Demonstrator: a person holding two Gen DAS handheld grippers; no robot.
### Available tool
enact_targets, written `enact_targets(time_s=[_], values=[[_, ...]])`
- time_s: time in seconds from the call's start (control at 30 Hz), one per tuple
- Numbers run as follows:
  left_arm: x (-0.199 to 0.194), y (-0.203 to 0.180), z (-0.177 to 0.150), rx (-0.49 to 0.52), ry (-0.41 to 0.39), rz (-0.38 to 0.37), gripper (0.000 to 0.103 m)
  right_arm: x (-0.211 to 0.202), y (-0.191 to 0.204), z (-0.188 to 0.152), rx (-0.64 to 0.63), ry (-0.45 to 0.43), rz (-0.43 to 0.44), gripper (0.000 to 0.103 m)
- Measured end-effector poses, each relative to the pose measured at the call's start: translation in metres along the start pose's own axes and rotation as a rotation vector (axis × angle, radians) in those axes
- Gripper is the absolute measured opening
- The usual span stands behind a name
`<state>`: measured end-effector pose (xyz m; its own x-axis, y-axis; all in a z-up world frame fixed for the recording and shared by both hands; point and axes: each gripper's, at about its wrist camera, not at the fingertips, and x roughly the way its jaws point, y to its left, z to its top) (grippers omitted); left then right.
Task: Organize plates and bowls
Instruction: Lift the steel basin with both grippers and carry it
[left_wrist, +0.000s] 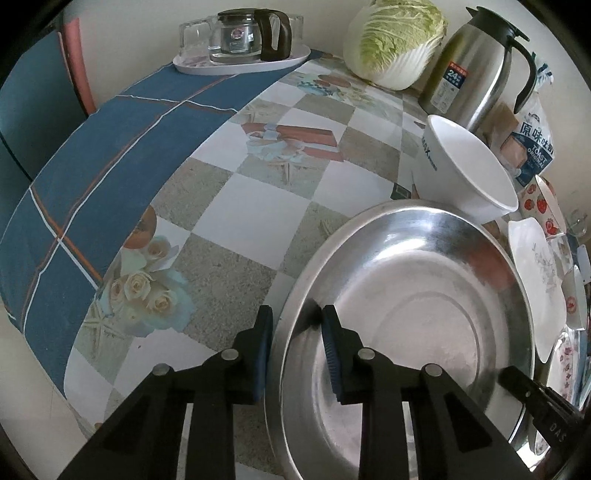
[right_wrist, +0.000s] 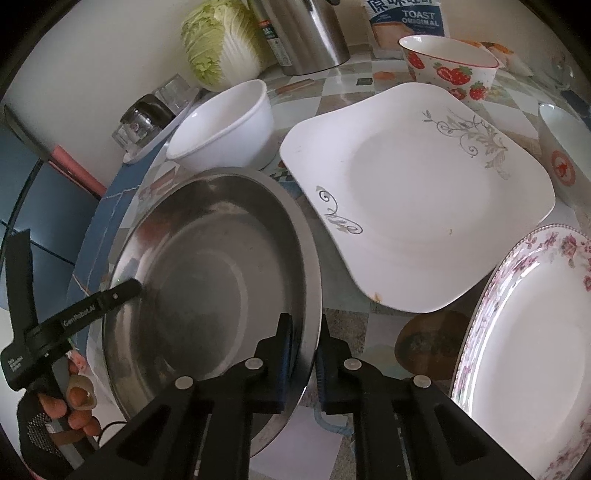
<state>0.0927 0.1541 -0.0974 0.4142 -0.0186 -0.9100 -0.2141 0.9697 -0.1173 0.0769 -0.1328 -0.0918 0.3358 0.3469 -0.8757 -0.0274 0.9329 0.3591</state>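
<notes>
My left gripper and right gripper each pinch opposite rims of the dull, shiny steel basin on the checked tablecloth; behind, a bag reads "TOAST ORIGINAL".

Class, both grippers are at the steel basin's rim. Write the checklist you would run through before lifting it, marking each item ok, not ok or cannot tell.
1. Right gripper clamped on the steel basin rim: ok.
2. Left gripper straddling the opposite rim: ok; firmly pinched: cannot tell.
3. Basin empty: ok.
4. White bowl clear of basin: not ok, it sits close against the far rim.
5. Square plate clear of basin: cannot tell.
</notes>
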Motion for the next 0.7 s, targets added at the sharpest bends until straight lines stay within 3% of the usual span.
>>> enact_targets(time_s=[0.5, 0.7], values=[[-0.051, 0.003, -0.008, 0.027, -0.058, 0.07, 0.027, -0.019, 0.024, 0.001, -0.076, -0.041, 0.049, 0.013], [-0.081, -0.006, 0.001, 0.037, -0.103, 0.084, 0.027, -0.047, 0.021, 0.003, -0.078, -0.09, 0.09, 0.013]])
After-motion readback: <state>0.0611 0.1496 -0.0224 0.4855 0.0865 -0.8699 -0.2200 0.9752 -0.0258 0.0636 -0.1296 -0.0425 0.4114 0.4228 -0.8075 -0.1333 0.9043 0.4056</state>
